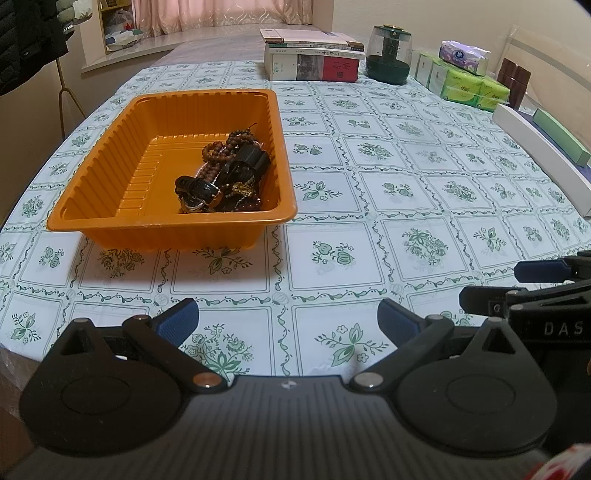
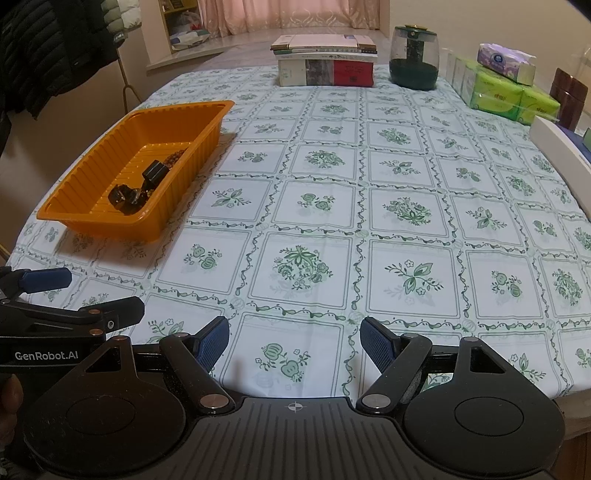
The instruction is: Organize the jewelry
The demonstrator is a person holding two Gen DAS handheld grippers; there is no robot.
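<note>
Left claw (image 1: pixel 288 325) and right claw (image 2: pixel 294 345) sit side by side, angled downward, fingers spread wide, holding nothing.

We're in a lived-in home, a dining or living room by the look of it: the bench wears a floral green-and-white tablecloth (image 2: pixel 369 206), with a stack of books (image 2: pixel 327 62), packs of tissues (image 2: pixel 509 92) and a green-lidded jar (image 2: pixel 414 59) along its far edge, pink curtains (image 2: pixel 288 14) over a bay window, a padded jacket (image 2: pixel 48 48) hanging at left.
</note>
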